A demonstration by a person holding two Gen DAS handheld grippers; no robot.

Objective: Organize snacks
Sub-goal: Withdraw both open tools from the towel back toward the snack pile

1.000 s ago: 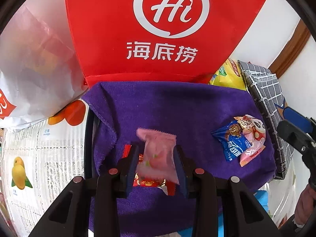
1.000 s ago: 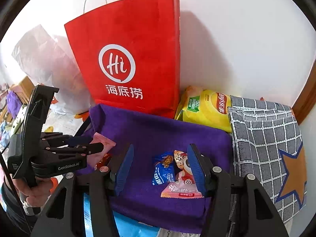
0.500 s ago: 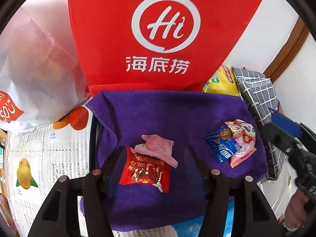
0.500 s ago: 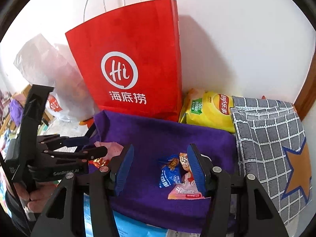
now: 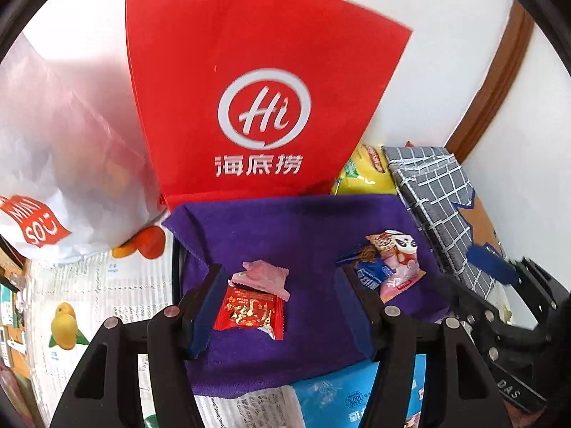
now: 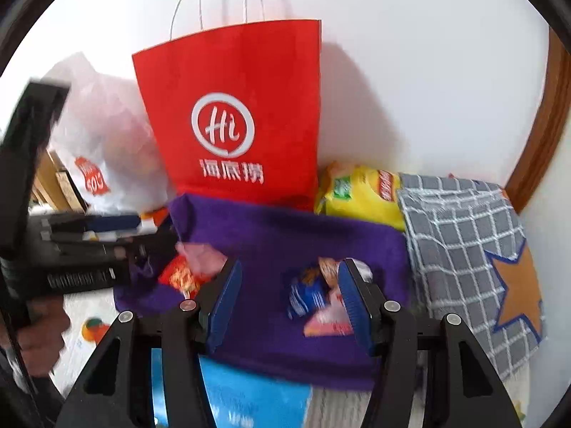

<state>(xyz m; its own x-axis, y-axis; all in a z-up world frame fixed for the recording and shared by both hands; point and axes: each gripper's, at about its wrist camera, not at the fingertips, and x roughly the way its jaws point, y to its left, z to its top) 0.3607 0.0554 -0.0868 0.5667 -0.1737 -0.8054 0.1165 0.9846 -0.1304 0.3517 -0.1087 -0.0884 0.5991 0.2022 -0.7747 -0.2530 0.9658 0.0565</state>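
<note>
On the purple towel [image 5: 303, 228], the red packet [image 5: 249, 312] is lying flat between the open, empty left tongs [image 5: 280, 308], its long axis running 9 to 3, the pink wrapper [image 5: 264, 278] overlapping its 12 o'clock edge. The blue and pink pair [image 6: 321, 299] is sitting inside the open right tongs [image 6: 289, 303], toward 3 o'clock, so I judge each pile nearest its own tongs

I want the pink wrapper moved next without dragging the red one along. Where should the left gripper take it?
Grip the pink wrapper by its far crimped edge, coming down from above with the open left gripper. It lies flat on the purple towel, and its near edge overlaps the red snack packet, so a near-side pinch would likely catch both.
</note>
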